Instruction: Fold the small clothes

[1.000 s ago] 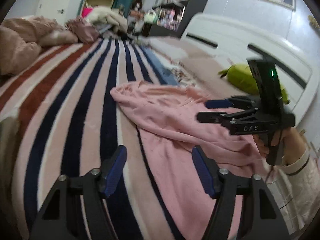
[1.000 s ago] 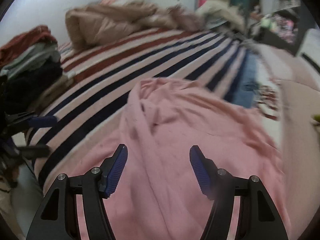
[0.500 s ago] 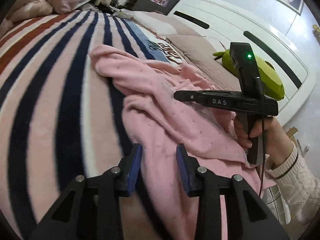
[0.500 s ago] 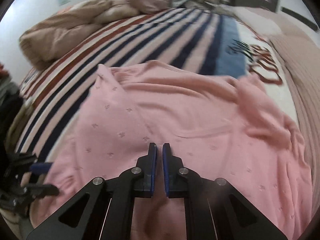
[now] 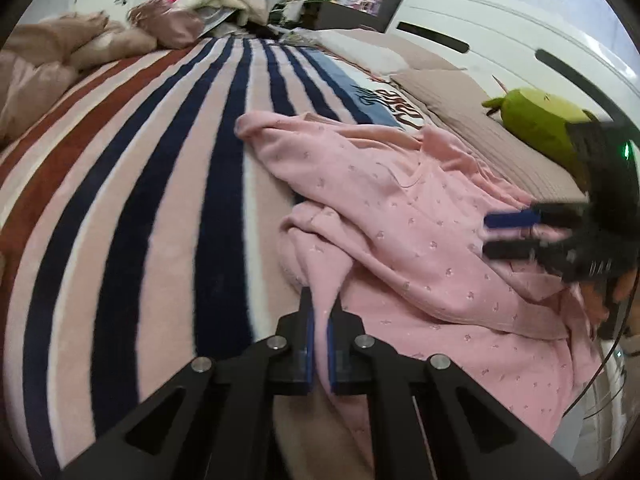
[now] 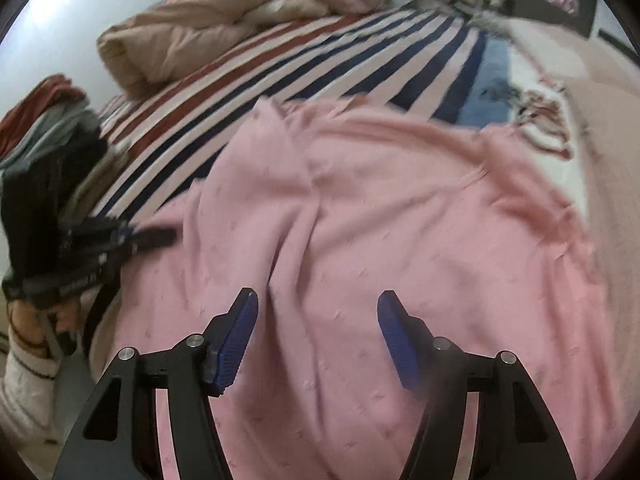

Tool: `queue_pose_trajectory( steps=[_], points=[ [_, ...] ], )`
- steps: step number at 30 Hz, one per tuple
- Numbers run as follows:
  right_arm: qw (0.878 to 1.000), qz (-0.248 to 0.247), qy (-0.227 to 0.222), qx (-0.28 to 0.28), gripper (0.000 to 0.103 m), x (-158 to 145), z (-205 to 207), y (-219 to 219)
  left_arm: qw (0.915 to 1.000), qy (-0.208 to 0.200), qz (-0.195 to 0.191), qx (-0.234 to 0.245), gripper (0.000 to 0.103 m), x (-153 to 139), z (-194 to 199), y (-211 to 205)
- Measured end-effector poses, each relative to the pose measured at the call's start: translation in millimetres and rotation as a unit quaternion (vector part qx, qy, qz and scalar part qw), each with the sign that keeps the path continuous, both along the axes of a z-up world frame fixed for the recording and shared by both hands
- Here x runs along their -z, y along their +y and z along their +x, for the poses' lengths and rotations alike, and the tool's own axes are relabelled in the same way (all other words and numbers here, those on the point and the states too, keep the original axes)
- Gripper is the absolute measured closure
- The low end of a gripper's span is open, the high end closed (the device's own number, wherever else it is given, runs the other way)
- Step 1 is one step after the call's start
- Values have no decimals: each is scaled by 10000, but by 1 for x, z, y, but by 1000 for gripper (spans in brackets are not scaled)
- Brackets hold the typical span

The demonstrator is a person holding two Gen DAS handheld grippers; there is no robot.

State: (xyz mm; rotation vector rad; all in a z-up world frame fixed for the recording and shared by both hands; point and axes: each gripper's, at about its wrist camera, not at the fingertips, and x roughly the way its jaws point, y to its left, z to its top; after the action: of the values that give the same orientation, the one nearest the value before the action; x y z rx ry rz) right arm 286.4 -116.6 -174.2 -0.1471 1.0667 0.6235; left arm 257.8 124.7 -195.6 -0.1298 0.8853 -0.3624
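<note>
A pink garment (image 5: 400, 216) with a small print lies rumpled on the striped bed cover (image 5: 160, 160). It also fills the right wrist view (image 6: 380, 220). My left gripper (image 5: 320, 308) is shut on a fold at the garment's near left edge. In the right wrist view the left gripper (image 6: 160, 236) shows at the garment's left edge. My right gripper (image 6: 318, 316) is open and empty just above the middle of the garment. In the left wrist view the right gripper (image 5: 504, 236) hovers over the garment's right side, blurred.
A green plush toy (image 5: 540, 120) lies by the white headboard (image 5: 500, 40). A beige duvet (image 6: 200, 40) is heaped at the far end of the bed. A stack of folded clothes (image 6: 44, 128) stands at the left. Pillows (image 5: 460, 100) lie along the headboard.
My left gripper has closed on the garment's edge fold. My right gripper, shut on the cloth half a second ago, has opened and lifted off it.
</note>
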Motion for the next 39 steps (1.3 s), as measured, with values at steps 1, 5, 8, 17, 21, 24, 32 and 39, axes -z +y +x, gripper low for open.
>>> queue_pose_trajectory(
  steps=[1,5,8,17,21,24,32,39],
  points=[
    [9999,-33,102,-103,57,8,-2,7,10000,6,13,-11,100,1,-1,1],
    [9968,-713,-294,194,103,17,-4,12,9997,-23,257,11,100,6,-3,-10],
    [9892,-1066,-491,877,102,16,10,-14,9989,-106,456,79,99,7,-4,-14],
    [9923,-401,-472,1074,65,-22,-56,-69,9975,-412,571,-68,68,-6,-15,-5],
    [9880,-464,-679,1307,48,-21,-123,-96,9948,-905,472,-52,58,-37,-42,-1],
    [9890,-298,-991,1060,41,-16,-175,-98,9934,-1139,141,-80,56,-58,-68,3],
    [9748,-796,-1598,1342,33,20,-211,-81,9904,-1325,-353,-161,49,-70,-137,-18],
    [9475,-1344,-2576,1331,91,5,-216,-78,9891,-1223,-708,-405,49,-65,-171,-20]
  ],
)
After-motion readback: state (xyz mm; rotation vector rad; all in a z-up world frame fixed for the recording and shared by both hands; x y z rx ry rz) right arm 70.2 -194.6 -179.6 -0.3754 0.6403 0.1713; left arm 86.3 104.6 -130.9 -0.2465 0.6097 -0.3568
